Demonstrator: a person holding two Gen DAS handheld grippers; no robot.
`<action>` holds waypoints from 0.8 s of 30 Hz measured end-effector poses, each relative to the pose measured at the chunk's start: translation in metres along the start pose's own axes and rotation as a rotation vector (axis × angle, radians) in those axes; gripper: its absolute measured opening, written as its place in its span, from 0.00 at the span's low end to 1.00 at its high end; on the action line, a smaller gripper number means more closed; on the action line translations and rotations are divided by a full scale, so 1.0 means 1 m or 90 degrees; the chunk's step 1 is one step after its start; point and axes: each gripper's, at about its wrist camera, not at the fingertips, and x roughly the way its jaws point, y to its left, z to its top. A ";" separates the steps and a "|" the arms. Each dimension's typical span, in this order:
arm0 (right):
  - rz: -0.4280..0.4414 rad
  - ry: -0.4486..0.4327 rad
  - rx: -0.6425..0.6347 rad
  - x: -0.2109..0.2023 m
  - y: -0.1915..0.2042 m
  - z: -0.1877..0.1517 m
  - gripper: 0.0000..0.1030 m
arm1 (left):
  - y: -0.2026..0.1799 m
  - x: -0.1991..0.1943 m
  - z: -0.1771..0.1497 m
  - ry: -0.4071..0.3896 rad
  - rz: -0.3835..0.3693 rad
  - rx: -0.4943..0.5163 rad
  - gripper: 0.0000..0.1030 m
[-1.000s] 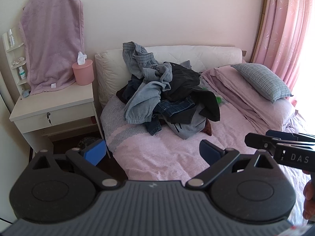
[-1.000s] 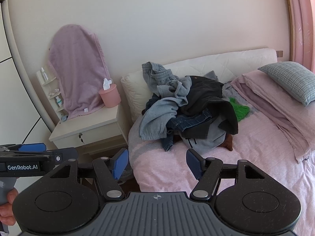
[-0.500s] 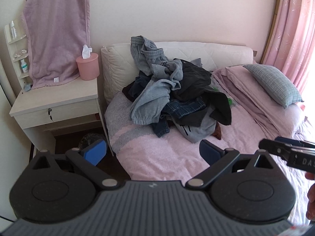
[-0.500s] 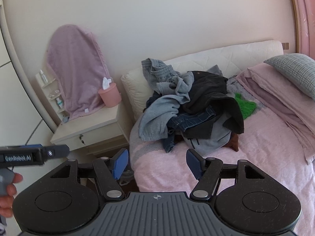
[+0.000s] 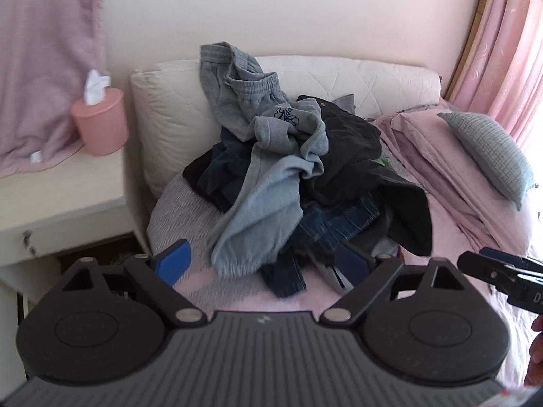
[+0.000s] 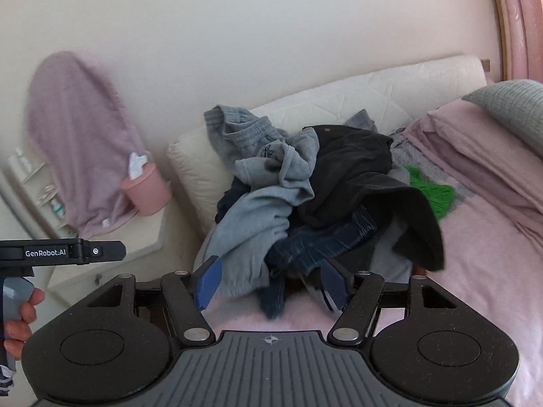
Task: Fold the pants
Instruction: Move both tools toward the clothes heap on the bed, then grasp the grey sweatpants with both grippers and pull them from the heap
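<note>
A heap of pants lies on the pink bed (image 5: 237, 291) against the headboard. On top are light grey sweatpants (image 5: 264, 210), with black pants (image 5: 356, 156) to their right and dark jeans (image 5: 336, 224) underneath. My left gripper (image 5: 263, 259) hovers just in front of the heap, jaws wide but closing. The grey hem and a jeans leg show between the pads, which do not press on them. My right gripper (image 6: 271, 283) is open before the same grey sweatpants (image 6: 251, 224) and jeans (image 6: 322, 240), gripping nothing.
A cream nightstand (image 5: 51, 196) with a pink tissue holder (image 5: 100, 125) stands left of the bed, under a hanging purple towel (image 5: 44, 68). To the right lie a folded pink blanket (image 5: 441, 156), a grey pillow (image 5: 488, 149) and a green garment (image 6: 431, 193). A hand (image 6: 20, 308) holds the left tool.
Both grippers have moved forward and down toward the clothes heap, which now looms much larger. The left jaws have narrowed slightly. The right jaws stay as wide as before.
</note>
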 end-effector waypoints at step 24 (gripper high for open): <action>-0.046 0.043 -0.040 0.333 -0.054 0.120 0.61 | 0.025 0.324 0.149 0.049 -0.061 -0.029 0.75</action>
